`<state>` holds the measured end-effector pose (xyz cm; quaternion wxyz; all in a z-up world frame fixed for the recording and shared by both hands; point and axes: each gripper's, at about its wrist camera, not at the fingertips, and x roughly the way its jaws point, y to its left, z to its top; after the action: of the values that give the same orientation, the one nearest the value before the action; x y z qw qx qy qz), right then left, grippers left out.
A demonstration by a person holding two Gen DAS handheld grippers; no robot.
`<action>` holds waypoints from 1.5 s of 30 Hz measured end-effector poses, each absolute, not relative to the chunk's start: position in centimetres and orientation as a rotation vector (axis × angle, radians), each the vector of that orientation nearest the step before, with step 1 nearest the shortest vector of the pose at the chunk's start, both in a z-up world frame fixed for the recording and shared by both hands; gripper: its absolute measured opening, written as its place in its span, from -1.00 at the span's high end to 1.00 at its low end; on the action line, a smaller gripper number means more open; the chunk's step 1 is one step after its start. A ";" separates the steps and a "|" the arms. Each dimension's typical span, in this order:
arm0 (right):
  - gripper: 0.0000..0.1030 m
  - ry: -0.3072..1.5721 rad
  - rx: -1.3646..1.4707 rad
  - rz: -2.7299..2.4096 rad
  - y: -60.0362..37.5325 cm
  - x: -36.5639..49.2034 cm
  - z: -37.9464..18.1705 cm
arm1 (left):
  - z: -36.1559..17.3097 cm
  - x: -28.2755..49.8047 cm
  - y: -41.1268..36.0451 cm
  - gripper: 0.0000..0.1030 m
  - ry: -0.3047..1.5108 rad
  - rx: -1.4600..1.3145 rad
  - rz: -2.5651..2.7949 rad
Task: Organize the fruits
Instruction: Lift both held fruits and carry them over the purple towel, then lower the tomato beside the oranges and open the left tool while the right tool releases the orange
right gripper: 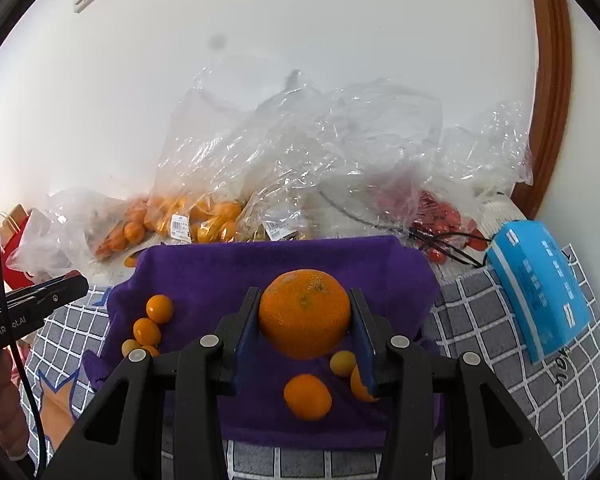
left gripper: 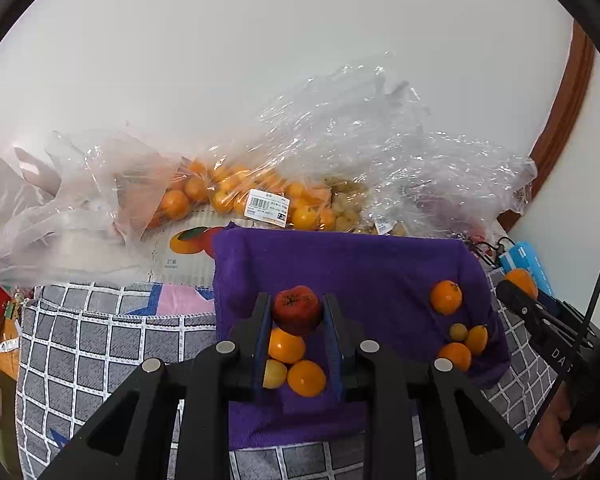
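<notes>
Bags (right gripper: pixel 300 152) of clear plastic along the wall hold oranges, pale grapes and red tomatoes. Purple towel (left gripper: pixel 352 272) lies on a checked cloth (left gripper: pixel 100 340), its back edge raised; two small clusters of loose fruit sit on it with bare towel between. Right gripper (right gripper: pixel 305 320) jaws partly closed on a large orange (right gripper: pixel 305 312). Left gripper (left gripper: pixel 297 312) jaws clamped narrow on a red fruit (left gripper: pixel 297 309). Both are above the towel.
</notes>
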<state>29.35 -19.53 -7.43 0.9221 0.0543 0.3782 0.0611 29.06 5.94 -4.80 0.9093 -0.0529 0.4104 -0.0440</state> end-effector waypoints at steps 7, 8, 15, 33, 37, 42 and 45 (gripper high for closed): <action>0.18 0.771 0.108 0.147 -18.9 30.4 -7.7 | -5.8 30.2 7.0 0.54 0.867 -0.140 -0.079; 0.18 0.777 0.106 0.153 -18.8 30.5 -7.9 | -5.9 30.3 7.0 0.54 0.868 -0.141 -0.077; 0.18 0.832 0.094 0.186 -17.7 31.1 -10.5 | -7.0 30.8 6.5 0.54 0.888 -0.125 -0.074; 0.18 0.898 0.095 0.192 -18.0 32.0 -14.0 | -9.9 32.4 4.5 0.54 0.956 -0.089 -0.079; 0.18 0.907 0.090 0.201 -17.7 32.1 -14.4 | -10.3 32.7 4.1 0.54 0.965 -0.086 -0.087; 0.18 0.922 0.084 0.211 -17.3 32.3 -15.0 | -11.0 33.1 3.8 0.54 0.976 -0.085 -0.098; 0.18 0.932 0.075 0.222 -16.9 32.4 -15.3 | -11.4 33.2 3.6 0.54 0.983 -0.085 -0.106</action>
<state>32.44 -16.89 -15.34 0.8868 0.0359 0.4483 0.1069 33.21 3.62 -11.38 0.8795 -0.0405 0.4714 -0.0506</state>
